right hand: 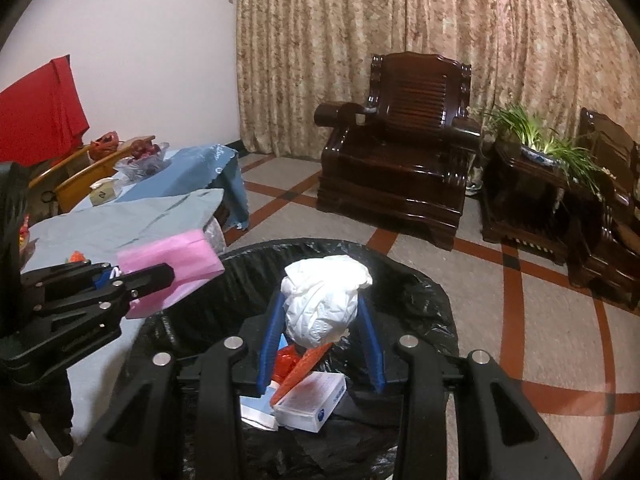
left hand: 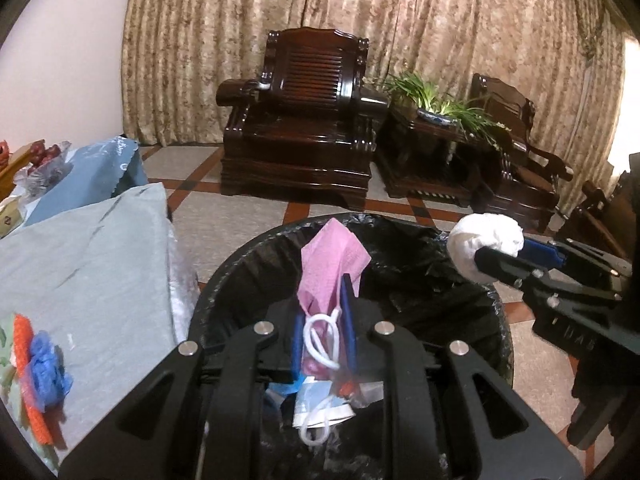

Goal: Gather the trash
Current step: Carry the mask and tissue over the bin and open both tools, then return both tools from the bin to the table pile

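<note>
A black-lined trash bin (left hand: 240,264) stands below both grippers. My left gripper (left hand: 323,304) is shut on a pink face mask (left hand: 332,252) with a white ear loop, held upright over the bin's mouth. Beside it on the right, my right gripper (left hand: 500,250) is shut on a crumpled white paper wad (left hand: 480,232). In the right wrist view, that wad (right hand: 324,292) sits between the blue pads of the right gripper (right hand: 320,308) above the bin (right hand: 420,292). The left gripper (right hand: 160,280) holds the mask (right hand: 180,264) at the bin's left rim. A white box (right hand: 316,404) and an orange wrapper (right hand: 296,364) lie inside.
A table under grey-blue cloth (left hand: 88,264) adjoins the bin's left side, with orange and blue scraps (left hand: 40,360) on it. A dark wooden armchair (left hand: 304,120), a potted plant on a side table (left hand: 436,108) and a second chair (right hand: 608,200) stand across the tiled floor.
</note>
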Demonstrator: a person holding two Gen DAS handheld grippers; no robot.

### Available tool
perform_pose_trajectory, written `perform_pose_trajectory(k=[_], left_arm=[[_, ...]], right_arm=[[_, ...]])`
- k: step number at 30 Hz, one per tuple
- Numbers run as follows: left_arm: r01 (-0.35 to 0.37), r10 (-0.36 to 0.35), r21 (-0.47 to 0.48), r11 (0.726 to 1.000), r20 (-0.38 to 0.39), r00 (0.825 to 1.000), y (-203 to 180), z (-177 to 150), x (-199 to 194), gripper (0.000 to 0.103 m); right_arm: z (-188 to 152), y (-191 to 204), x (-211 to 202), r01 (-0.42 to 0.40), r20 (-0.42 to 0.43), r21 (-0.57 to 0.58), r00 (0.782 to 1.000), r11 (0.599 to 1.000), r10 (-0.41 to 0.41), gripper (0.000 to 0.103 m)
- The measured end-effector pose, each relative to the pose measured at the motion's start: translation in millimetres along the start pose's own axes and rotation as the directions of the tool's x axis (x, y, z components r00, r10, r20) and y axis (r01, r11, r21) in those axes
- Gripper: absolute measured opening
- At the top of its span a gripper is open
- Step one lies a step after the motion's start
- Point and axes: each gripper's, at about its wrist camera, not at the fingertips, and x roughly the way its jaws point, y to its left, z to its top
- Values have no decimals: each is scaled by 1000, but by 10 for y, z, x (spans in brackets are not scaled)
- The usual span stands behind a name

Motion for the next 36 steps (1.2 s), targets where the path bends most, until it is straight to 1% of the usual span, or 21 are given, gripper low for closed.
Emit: perform_pose_trajectory(k=[1,2,3,4,6,7,8,9,10,12,14,17,20,24,28,31,32,36], left_arm=[[5,-5,0,1000,-1,1000,0,15,13,21],[5,-5,4,1000,-3,1000,-4,20,28,36],[7,-7,3,1000,-3,1000,3,23,35,44],[15,-15,-4,1000,1,1000,23,18,21,51],[20,-21,-11,1000,-1,1000,16,26,23,56],[17,-17,-14,1000,-2,1000,28,23,11,62],[11,-11,-22,1000,-1,1000,58,13,-8,66],[8,-8,-28,1000,1,1000,90,4,-33,66],[1,-1,-37,999,1,1000,132,-9,-66,68],[-15,15,-49,999,9,1000,222,-8,-161,74],[-44,46,-60,997,30,998,323,-46,-305,81],[-88,92,-68,994,52,994,479,-97,-526,86],[-128,135,-97,987,64,989,654,-162,-745,87],[-184,197,-153,971,75,978,909,-254,-1016,88],[-245,264,-197,949,77,961,1174,-369,-1286,89],[-295,318,-223,929,75,945,1392,-475,-1487,89],[-313,338,-235,920,73,938,1481,-521,-1558,89],[-374,405,-273,886,62,912,1775,-664,-1790,89]], right_arm=[[-4,-8,19,7,-3,-1,1000,1000,-7,42],[-5,-8,35,14,-9,-3,1000,1000,-14,50],[-7,-14,45,23,-10,-4,1000,1000,-23,60],[-17,-27,44,29,-8,-1,1000,1000,-29,64],[-37,-48,19,35,-3,5,999,999,-35,73],[-47,-51,2,41,-1,7,999,999,-41,76],[-58,-54,-20,48,4,10,999,999,-48,82],[-64,-57,-35,51,8,14,999,999,-51,86],[-68,-52,-65,49,14,19,999,999,-49,88],[-67,-30,-117,46,24,26,999,999,-47,97],[-49,15,-174,24,32,30,999,999,-24,97],[-23,98,-209,-1,32,30,999,1000,0,97],[6,291,-245,-36,42,16,999,999,35,97],[37,631,-227,-95,42,-18,995,995,96,97],[49,993,-165,-149,29,-52,988,988,150,97],[47,1251,-116,-186,18,-79,982,979,188,97],[44,1375,-99,-198,16,-94,980,976,200,97],[25,1673,-31,-232,4,-121,972,965,234,97]])
